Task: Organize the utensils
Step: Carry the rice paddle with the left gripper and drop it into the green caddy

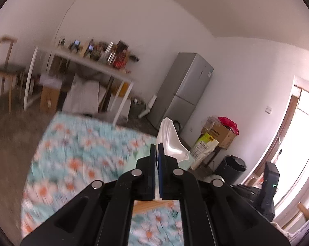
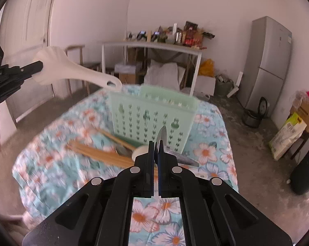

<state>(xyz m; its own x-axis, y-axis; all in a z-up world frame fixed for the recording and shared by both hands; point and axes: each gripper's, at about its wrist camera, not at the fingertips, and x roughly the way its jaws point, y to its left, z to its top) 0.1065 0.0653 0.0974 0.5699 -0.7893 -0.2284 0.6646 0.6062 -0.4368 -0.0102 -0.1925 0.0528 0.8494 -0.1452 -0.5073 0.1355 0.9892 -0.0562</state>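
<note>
Loading step: left gripper (image 2: pixel 38 66) fingers pinch white rice paddle (image 2: pixel 72 69) mid-air, handle tip over green holder (image 2: pixel 152 116) rim, right gripper (image 2: pixel 156 145) fingers pinch metal spoon (image 2: pixel 161 137) above desk (image 2: pixel 216 164); next, lower paddle handle-first into holder.

Ahead of my right gripper stands a table (image 2: pixel 51 164) under a pale blue floral cloth. On it, just past my fingertips, a mint green utensil basket (image 2: pixel 150 114) stands upright; wooden chopsticks (image 2: pixel 101 153) and a metal spoon (image 2: pixel 123 150) lie to its left.
</note>
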